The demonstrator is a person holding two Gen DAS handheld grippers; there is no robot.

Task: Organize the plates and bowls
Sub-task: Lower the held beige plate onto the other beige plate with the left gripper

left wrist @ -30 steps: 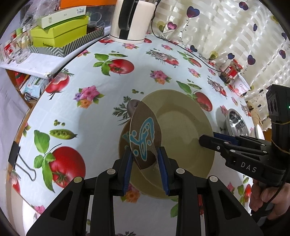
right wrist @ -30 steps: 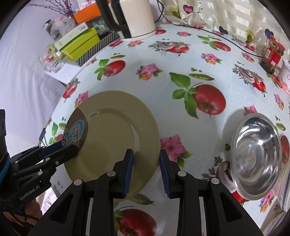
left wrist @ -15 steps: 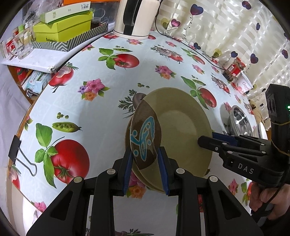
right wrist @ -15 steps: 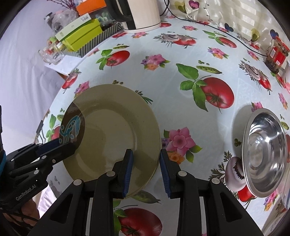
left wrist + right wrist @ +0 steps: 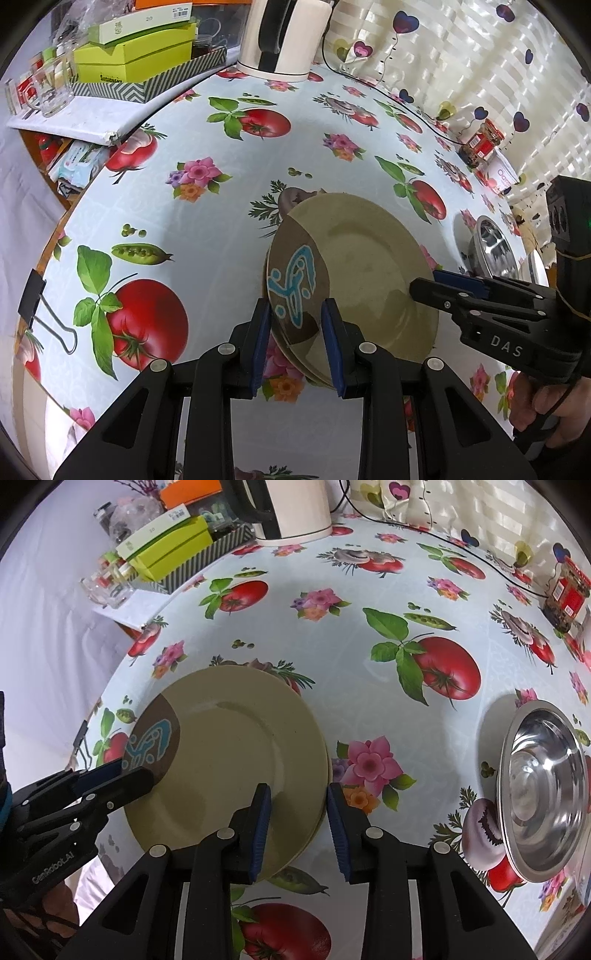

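Left claw point(image 5: 297, 343): blue-padded fingers straddle the near rim of the beige round ceramic plate with a brown patch and blue motif point(image 5: 354, 269); the pads sit on either side of the rim with a little gap showing, so I cannot tell whether they clamp it.
Right claw point(image 5: 297, 827): fingers set narrow, either side of the same plate's rim at the opposite edge; one pad over the plate face, the other just outside the rim. Whether they press is not clear.
Beige plate: lies on top of a second beige plate point(image 5: 320, 812), of which only a sliver of rim shows beneath; the pair rests on the table. In the left wrist view the brown patch is at the 6 o'clock edge, between the left pads; in the right wrist view it is at 9 o'clock, under the left claw's tip.
Table point(image 5: 207, 229): covered by a pale blue cloth printed with tomatoes, flowers and pea pods.
Shiny steel bowl point(image 5: 546, 794): at 3 o'clock from the plates in the right wrist view, apart from them, resting on the cloth.
White electric kettle with black handle point(image 5: 280, 37): at 12 o'clock, at the far table edge.
Lime-green boxes in a zigzag-patterned tray point(image 5: 136, 62): at 10 o'clock, beside the kettle.
Black binder clip point(image 5: 35, 299): at 9 o'clock on the table's edge in the left wrist view.
Red-labelled jar point(image 5: 567, 590): at 2 o'clock, far right.
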